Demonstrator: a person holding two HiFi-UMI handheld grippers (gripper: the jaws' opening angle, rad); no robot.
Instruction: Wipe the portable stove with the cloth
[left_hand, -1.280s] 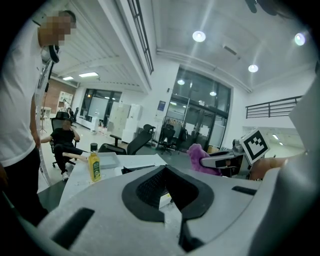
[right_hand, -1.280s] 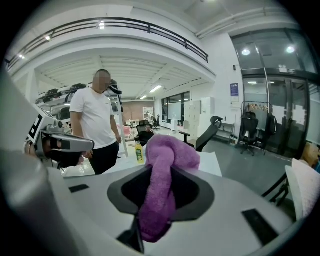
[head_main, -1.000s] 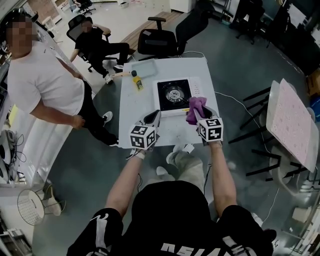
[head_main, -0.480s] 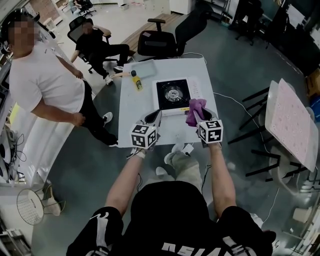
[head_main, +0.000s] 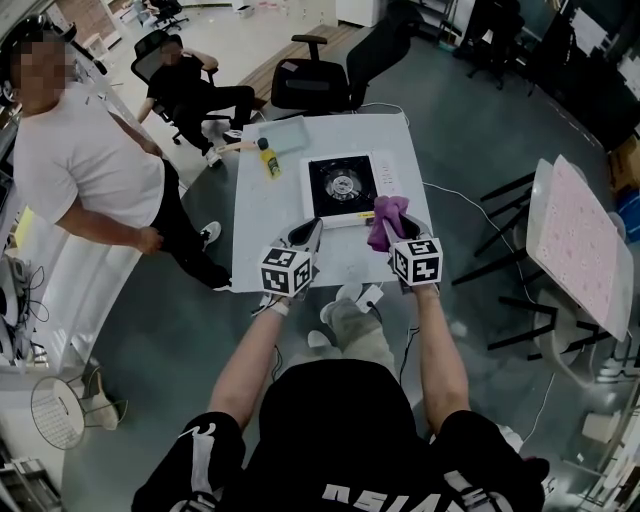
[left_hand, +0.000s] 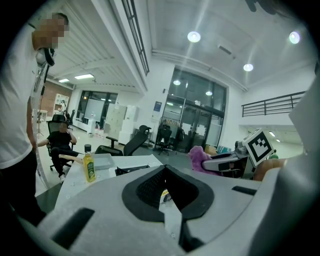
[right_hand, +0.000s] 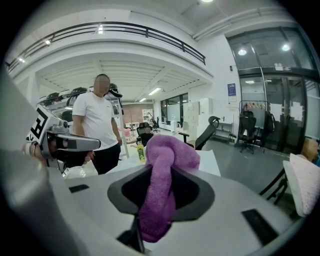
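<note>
The portable stove (head_main: 345, 187), white with a black top and a round burner, sits on the white table (head_main: 270, 215) towards its right side. A purple cloth (head_main: 386, 218) (right_hand: 160, 175) hangs bunched between the jaws of my right gripper (head_main: 388, 226) (right_hand: 162, 167), just above the stove's near right corner. That gripper is shut on the cloth. My left gripper (head_main: 312, 228) (left_hand: 165, 169) hovers over the table's near edge, left of the stove, with its tips together and nothing in them. The stove (left_hand: 131, 170) is partly hidden behind the left jaws.
A yellow bottle (head_main: 265, 158) (left_hand: 89, 167) and a shallow tray (head_main: 281, 133) stand at the table's far left. A person in a white shirt (head_main: 90, 175) stands left of the table, and another sits behind. Office chairs (head_main: 325, 80) stand beyond. A folding table (head_main: 580, 245) is at right.
</note>
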